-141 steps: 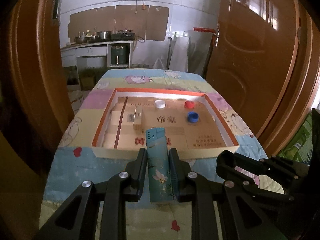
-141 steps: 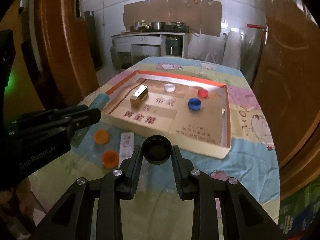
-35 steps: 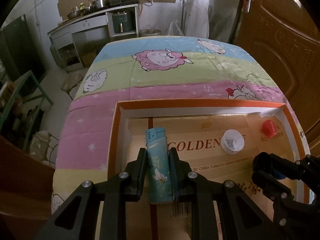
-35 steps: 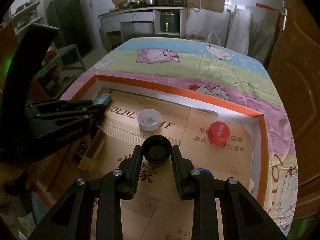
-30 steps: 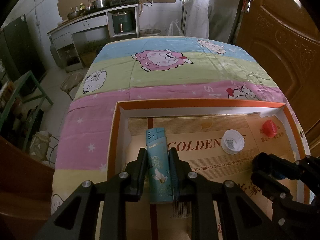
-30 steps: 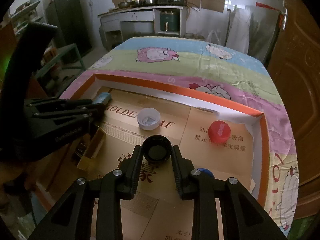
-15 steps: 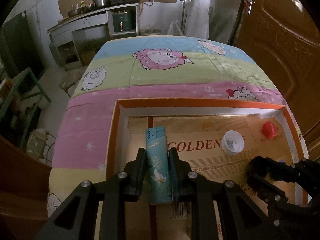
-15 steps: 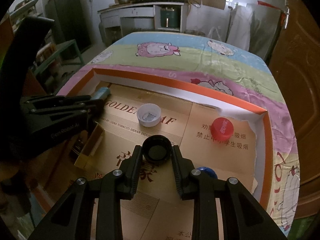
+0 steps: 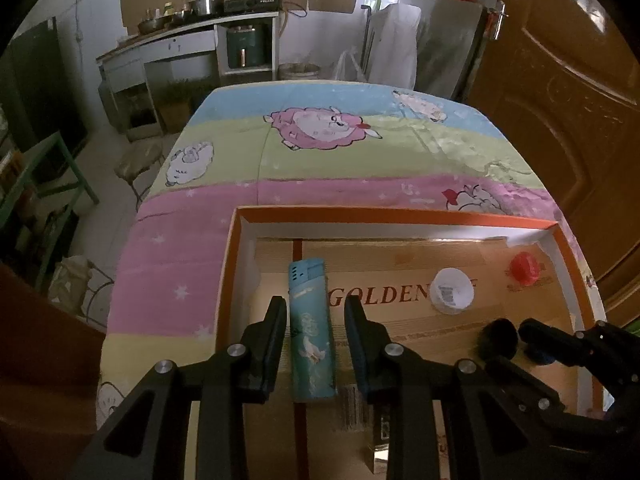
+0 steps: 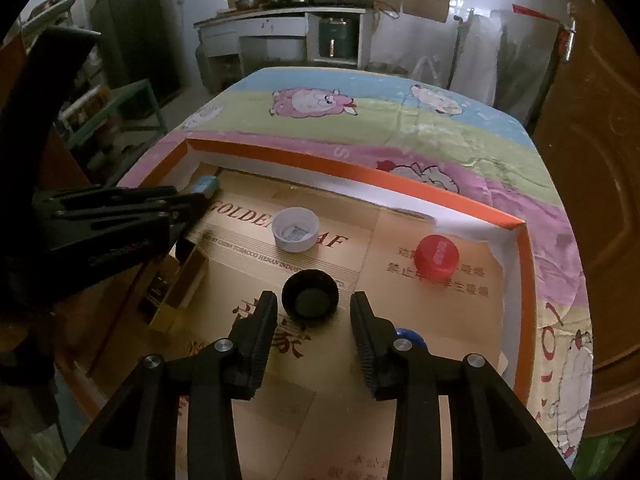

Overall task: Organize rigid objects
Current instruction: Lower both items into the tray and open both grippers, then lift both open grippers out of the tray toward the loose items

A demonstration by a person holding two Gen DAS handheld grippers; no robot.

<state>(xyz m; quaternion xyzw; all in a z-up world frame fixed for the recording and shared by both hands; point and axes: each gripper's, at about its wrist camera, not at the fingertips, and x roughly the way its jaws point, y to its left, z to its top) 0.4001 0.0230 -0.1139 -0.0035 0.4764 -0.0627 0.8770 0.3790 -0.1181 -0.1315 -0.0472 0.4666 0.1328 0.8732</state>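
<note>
Left hand-held gripper (image 9: pixel 316 322) spread apart, lighter (image 9: pixel 311 330) lying free between fingers on tray (image 9: pixel 400 213) floor, near left wall. Right hand-held gripper (image 10: pixel 314 322) likewise spread, black cap (image 10: pixel 310 298) resting loose between fingers, mid-tray. Both apparently set down for sorting. White cap (image 10: pixel 295 229), red cap (image 10: pixel 436 254) beyond.

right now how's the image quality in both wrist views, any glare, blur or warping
Left wrist view: dim, strong fisheye bending of the door, black corners, lighter sharp, box print readable. Right wrist view: equally dim and warped, mild sheen on the red cap, black cap sharp, no motion blur.
</note>
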